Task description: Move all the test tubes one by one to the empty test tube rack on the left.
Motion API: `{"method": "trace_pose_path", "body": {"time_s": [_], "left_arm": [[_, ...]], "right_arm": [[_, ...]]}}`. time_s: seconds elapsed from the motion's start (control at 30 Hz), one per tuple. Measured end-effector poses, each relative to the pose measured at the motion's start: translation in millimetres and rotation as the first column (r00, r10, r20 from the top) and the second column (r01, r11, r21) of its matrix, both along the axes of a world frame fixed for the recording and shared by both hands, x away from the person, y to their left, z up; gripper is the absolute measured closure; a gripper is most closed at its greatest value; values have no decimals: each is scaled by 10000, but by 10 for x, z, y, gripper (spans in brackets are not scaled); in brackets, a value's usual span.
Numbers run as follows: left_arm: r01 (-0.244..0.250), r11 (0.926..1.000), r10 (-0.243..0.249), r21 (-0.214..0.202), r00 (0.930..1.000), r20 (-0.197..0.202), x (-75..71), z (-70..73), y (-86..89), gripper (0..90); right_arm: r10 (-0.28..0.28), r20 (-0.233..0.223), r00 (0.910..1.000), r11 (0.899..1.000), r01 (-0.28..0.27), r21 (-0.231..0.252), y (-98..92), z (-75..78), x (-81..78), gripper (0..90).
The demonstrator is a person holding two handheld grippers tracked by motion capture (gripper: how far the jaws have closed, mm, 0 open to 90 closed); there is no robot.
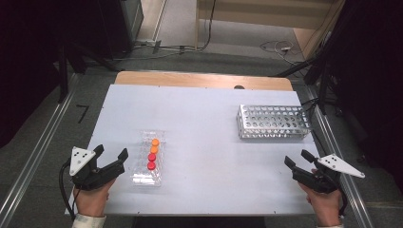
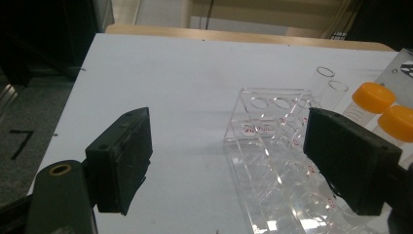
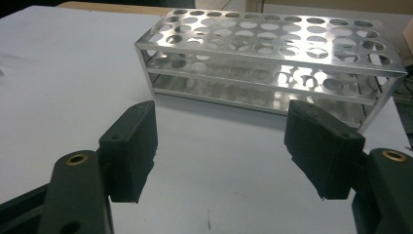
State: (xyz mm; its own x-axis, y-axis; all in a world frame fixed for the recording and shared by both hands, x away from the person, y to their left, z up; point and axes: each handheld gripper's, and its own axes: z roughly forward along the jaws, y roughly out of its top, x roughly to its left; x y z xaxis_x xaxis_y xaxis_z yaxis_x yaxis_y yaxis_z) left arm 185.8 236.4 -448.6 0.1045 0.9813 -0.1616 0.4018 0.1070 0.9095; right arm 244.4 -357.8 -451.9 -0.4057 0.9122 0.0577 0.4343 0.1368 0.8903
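A clear plastic rack (image 1: pixel 148 159) lies left of the table's middle, holding two orange-capped tubes (image 1: pixel 155 145) and two red-capped tubes (image 1: pixel 151 161). My left gripper (image 1: pixel 111 156) stands open just left of it, nothing between its jaws; in the left gripper view the clear rack (image 2: pixel 272 146) sits ahead to the right with the orange caps (image 2: pixel 374 97) behind the right jaw. A metal rack (image 1: pixel 272 121) with many holes stands empty at the right rear. My right gripper (image 1: pixel 298 160) is open near the front right edge, with the metal rack (image 3: pixel 272 58) straight ahead of its jaws (image 3: pixel 221 146).
The white table top (image 1: pixel 204 118) has a wooden strip (image 1: pixel 199 79) along its far edge. Aluminium rails (image 1: pixel 33 156) run along both sides of the table. Cables (image 1: pixel 280 46) lie on the floor beyond.
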Motion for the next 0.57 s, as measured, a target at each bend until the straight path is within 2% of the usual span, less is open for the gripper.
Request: {"method": "trace_pose_path", "body": {"time_s": [0.4,0.57], "left_arm": [[-134,9999,134,30,9999,-34,10,-14,47,186],[-343,9994,343,77,9993,-117,17,-41,112,186]], "right_arm": [[-745,-142,9971,9972,744,-80,-220,-71,36,262],[-959,-237,9951,9953,956,-132,-281,-106,57,252]]}}
